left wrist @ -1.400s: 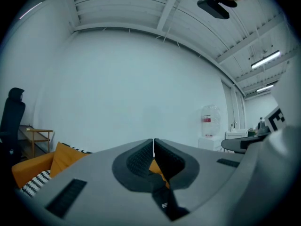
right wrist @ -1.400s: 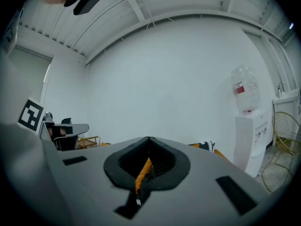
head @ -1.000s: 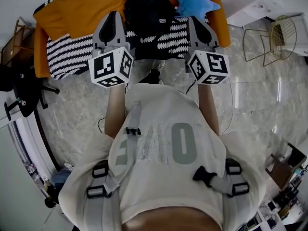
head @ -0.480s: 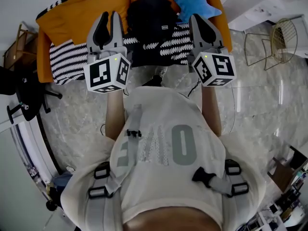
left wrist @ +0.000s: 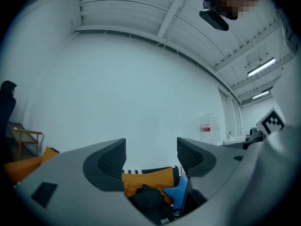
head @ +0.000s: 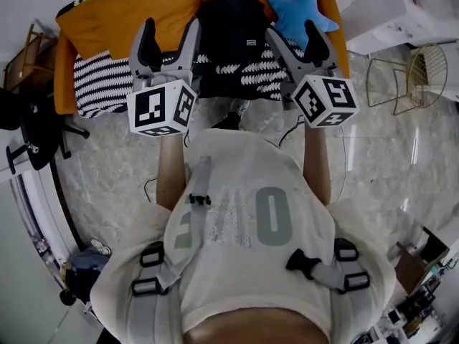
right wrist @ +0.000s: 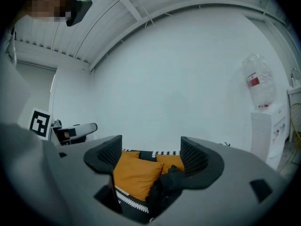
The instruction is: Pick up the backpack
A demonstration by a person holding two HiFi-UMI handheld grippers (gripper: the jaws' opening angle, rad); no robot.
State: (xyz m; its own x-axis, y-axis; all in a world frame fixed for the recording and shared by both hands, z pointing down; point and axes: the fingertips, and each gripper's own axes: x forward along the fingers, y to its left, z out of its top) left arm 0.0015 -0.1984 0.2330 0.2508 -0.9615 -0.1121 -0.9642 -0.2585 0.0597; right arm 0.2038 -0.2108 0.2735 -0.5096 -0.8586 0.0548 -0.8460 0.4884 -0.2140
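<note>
The black backpack (head: 228, 20) stands on the sofa, against an orange cushion (head: 136, 16), with a blue star pillow (head: 301, 13) at its right. My left gripper (head: 169, 40) hovers in front of the sofa, left of the backpack; its jaws have just been opening and hold nothing. My right gripper (head: 296, 38) hovers to the backpack's right, its jaws also just opened and empty. The left gripper view has the backpack (left wrist: 148, 202) low between the left gripper's (left wrist: 151, 157) fingers, still apart from them. Beyond the right gripper (right wrist: 151, 154) the backpack (right wrist: 167, 185) is lower right.
A black-and-white patterned blanket (head: 100, 84) covers the sofa seat. A wire chair (head: 423, 49) and a white cabinet (head: 401, 6) stand at the right. At the left are a black office chair (head: 32, 138) and a wooden chair (head: 18, 63). A water dispenser (right wrist: 263, 112) stands by the wall.
Both grippers went from shut to open. Both also moved forward toward the sofa, to either side of the backpack.
</note>
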